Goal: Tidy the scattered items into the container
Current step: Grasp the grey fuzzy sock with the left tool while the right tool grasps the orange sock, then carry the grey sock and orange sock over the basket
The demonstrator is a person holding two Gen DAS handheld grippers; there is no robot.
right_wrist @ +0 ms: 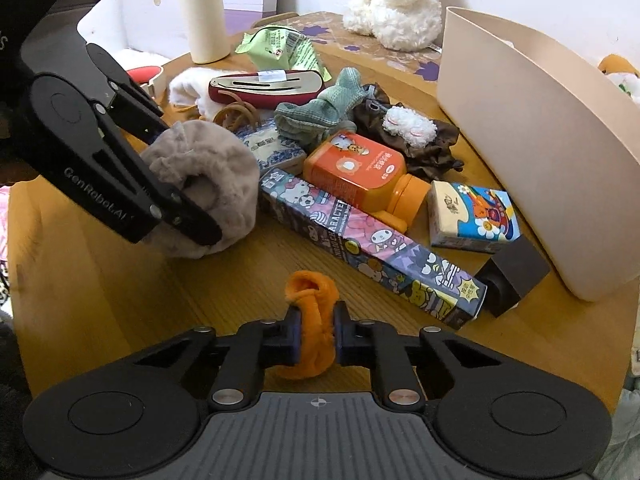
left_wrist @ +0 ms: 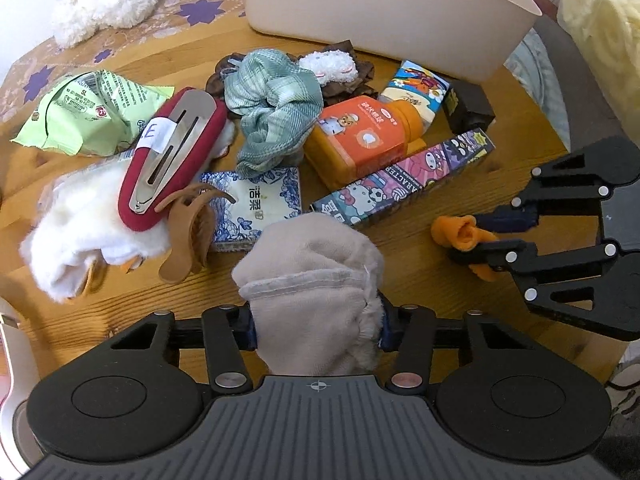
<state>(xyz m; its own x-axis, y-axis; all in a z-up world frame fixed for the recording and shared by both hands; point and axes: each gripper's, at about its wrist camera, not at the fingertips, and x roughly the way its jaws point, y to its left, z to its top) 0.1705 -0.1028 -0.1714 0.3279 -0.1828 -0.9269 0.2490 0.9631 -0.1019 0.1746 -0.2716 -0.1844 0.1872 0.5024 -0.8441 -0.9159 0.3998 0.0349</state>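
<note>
My left gripper is shut on a beige plush scrunchie, held just above the wooden table; it also shows in the right wrist view. My right gripper is shut on an orange scrunchie, seen from the left wrist view to the right of the beige one. The beige container stands at the table's far side. Scattered before it lie an orange bottle, a cartoon box, a green scrunchie and a red hair clip.
A green snack packet, tissue pack, brown claw clip, white plush, small carton, dark block and brown scrunchie crowd the table. A white flask stands far left.
</note>
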